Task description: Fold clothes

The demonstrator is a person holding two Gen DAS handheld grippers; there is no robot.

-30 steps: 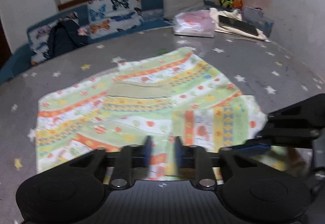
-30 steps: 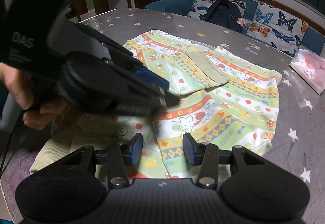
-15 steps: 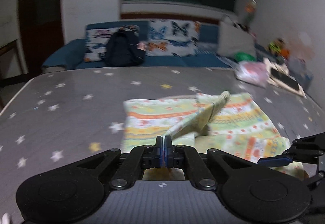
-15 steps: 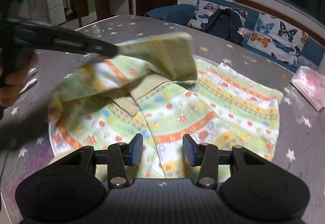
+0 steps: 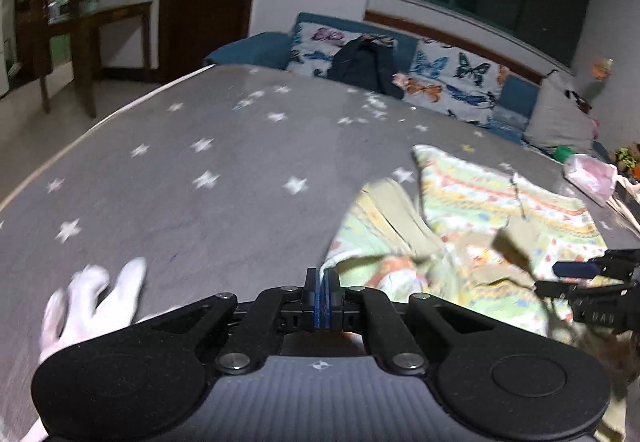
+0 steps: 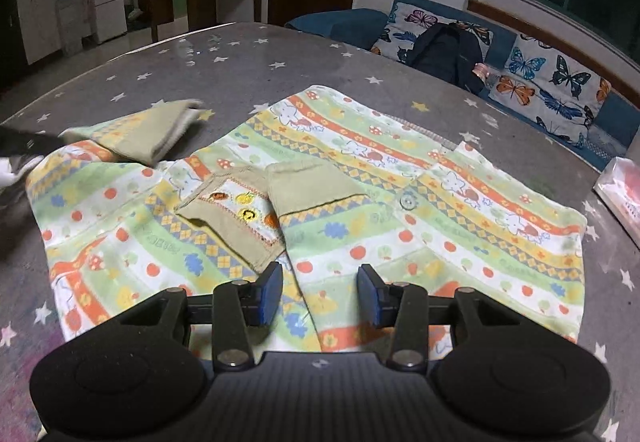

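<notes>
A small striped shirt point(image 6: 360, 201) in green, orange and yellow with khaki collar and cuffs lies spread on the grey star-print table point(image 6: 240, 53). My left gripper point(image 5: 325, 296) is shut on the shirt's sleeve point(image 5: 380, 238) and holds it out to the left; the sleeve with its khaki cuff point(image 6: 136, 129) shows at the left of the right wrist view, and the left gripper point(image 6: 24, 143) is at that view's left edge. My right gripper point(image 6: 319, 294) is open and empty over the shirt's near hem. It also shows at the right edge of the left wrist view point(image 5: 576, 278).
A blue sofa point(image 6: 560, 81) with butterfly cushions and a dark backpack point(image 6: 444, 49) runs along the table's far side. A pink plastic-wrapped packet point(image 6: 624, 193) lies at the table's right. A white-gloved hand point(image 5: 88, 306) is near the left gripper.
My left gripper has carried the sleeve from above the shirt's middle out to the left and lower, unfolding it. My right gripper stays open over the near hem.
</notes>
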